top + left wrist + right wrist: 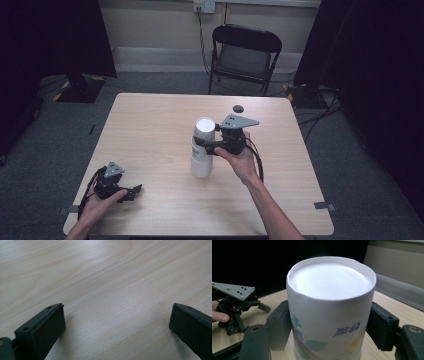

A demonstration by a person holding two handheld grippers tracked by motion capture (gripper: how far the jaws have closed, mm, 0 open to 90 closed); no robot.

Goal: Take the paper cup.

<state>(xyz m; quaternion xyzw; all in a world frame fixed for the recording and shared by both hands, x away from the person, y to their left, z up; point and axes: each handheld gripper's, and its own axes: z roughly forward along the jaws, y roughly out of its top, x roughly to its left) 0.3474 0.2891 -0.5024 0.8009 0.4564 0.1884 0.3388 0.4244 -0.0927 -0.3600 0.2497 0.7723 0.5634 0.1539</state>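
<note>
Square pale wood-grain table (150, 130) with rounded corners and a matt laminate surface; behind it on the grey floor, a black folding metal chair (245, 55). Near the table's middle stands a stack of upturned white paper cups (202, 150); the topmost, a white paper cup with a rolled base rim and printed blue and green flowers (329, 312), sits raised above the rest. How many cups lie beneath cannot be made out. The right tool (212, 145), black with a grey three-cornered plate, has its jaws clamped on this top cup's wall from either side. The left tool (131, 192) rests low near the table's front left corner, jaws wide apart over bare wood. A small dark round object (238, 108) lies near the far edge, too small to identify.
</note>
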